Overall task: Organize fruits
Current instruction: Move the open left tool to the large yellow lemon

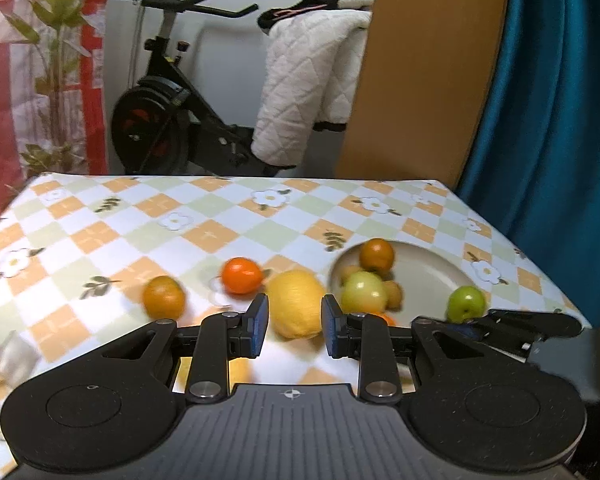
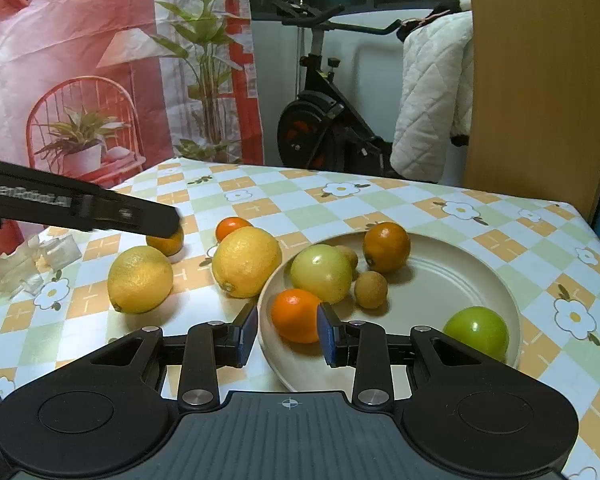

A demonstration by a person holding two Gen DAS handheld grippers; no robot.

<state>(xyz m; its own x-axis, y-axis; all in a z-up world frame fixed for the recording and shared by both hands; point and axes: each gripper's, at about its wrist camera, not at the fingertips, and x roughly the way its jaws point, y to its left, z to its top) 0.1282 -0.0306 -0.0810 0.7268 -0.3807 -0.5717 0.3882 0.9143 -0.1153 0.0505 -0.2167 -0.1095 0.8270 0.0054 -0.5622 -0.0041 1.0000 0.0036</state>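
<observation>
Currently left tongs (image 1: 294, 326) are closed to a narrow gap, gripping nothing, above the tabletop (image 2: 300, 208); a lemon (image 1: 296, 304) lies on the cloth beyond the tips. Right tongs (image 2: 287, 330) are slightly parted and empty over the plate (image 2: 440, 280) edge, an orange (image 2: 296, 316) on the plate between the pads, untouched.

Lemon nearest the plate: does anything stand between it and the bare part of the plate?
Yes. Just inside the rim of the plate, on the side of the lemon, lie a yellow-green apple and an orange; the bare part is beyond them.
</observation>
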